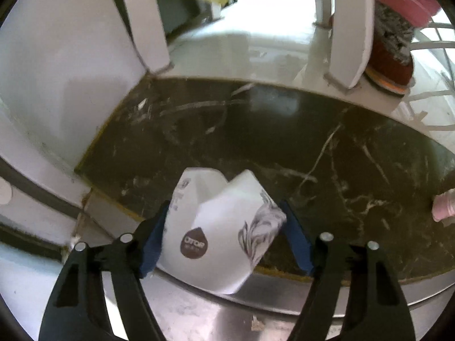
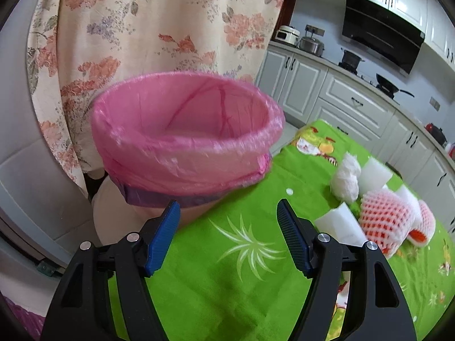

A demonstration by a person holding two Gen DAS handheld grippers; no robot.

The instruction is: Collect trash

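Note:
In the left wrist view my left gripper is shut on a crumpled white paper package with a brown drop logo, held above a dark marble floor strip. In the right wrist view my right gripper is open and empty, just in front of a bin lined with a pink bag that looks tilted above the table's left edge. On the green tablecloth to the right lie a white crumpled tissue, white foam pieces and red-white foam fruit nets.
A person in a floral dress stands behind the bin. White chair legs and a red slippered foot stand on the floor beyond the marble strip. Kitchen cabinets and a stove line the far wall.

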